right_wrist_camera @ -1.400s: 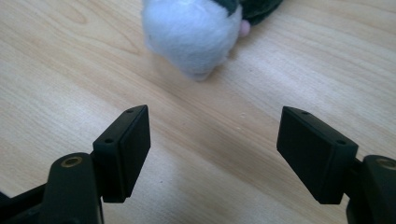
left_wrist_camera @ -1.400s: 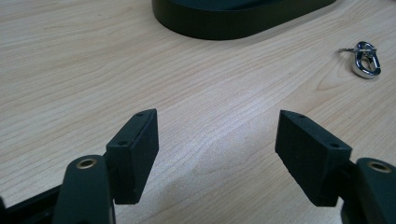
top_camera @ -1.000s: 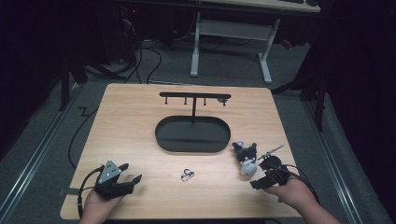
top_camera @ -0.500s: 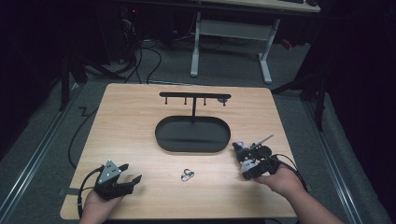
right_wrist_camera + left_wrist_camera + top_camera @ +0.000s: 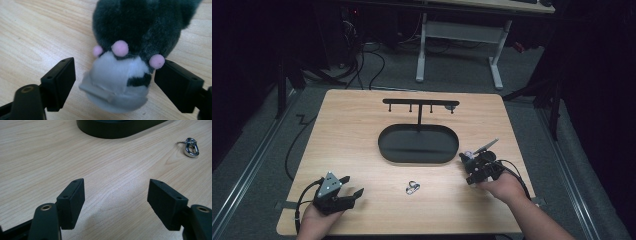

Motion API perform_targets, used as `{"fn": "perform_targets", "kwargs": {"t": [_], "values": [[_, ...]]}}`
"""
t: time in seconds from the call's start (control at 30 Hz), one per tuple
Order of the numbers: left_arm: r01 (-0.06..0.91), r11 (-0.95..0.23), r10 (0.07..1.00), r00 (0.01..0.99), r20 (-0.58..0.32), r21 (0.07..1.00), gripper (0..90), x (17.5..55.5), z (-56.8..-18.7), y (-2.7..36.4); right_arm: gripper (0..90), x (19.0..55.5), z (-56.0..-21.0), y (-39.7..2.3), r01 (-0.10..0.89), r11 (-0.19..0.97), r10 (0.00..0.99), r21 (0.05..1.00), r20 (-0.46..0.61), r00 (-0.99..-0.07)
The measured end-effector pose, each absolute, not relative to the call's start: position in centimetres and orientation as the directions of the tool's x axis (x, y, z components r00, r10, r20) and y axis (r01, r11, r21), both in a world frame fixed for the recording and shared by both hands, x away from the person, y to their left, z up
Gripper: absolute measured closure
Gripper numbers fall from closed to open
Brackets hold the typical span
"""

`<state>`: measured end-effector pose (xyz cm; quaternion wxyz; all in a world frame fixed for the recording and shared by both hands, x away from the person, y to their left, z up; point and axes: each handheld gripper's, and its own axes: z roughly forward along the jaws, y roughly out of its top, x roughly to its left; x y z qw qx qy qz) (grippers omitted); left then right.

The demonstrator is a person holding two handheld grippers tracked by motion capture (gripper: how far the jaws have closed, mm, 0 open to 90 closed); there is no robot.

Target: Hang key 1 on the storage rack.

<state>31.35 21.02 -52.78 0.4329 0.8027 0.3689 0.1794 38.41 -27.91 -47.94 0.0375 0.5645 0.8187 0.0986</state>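
A small plush toy, dark grey with a white front and pink dots, lies on the wooden table at the right. My right gripper straddles it: the toy sits between the open jaws, which have just been closing a little. The right pad is at a pink dot and the left pad stands clear. In the high view the right gripper covers most of the toy. A silver clip lies mid-table. My left gripper rests open at the front left with nothing in it.
A black oval tray base with an upright post and a hook bar stands at the table's centre. A white desk frame and cables are on the floor behind the table.
My right gripper has moved left and slightly down over the plush toy, which now sits between its jaws. The left gripper has stayed put.
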Motion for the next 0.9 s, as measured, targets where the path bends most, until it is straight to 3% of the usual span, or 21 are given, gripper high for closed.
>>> {"fn": "perform_targets", "kwargs": {"t": [0.4,0.9], "values": [[0.437,-0.361,0.745,0.667,-0.027,0.824,31.0,31.36,-52.84,20.92,35.5,38.86,-48.13,-28.56,0.929,0.321,0.935,0.184,0.097,-0.342],[0.437,-0.365,0.742,0.669,-0.026,0.822,31.0,31.31,-52.85,20.87,47.7,38.76,-48.36,-28.45,0.931,0.319,0.936,0.176,0.095,-0.339]]}}
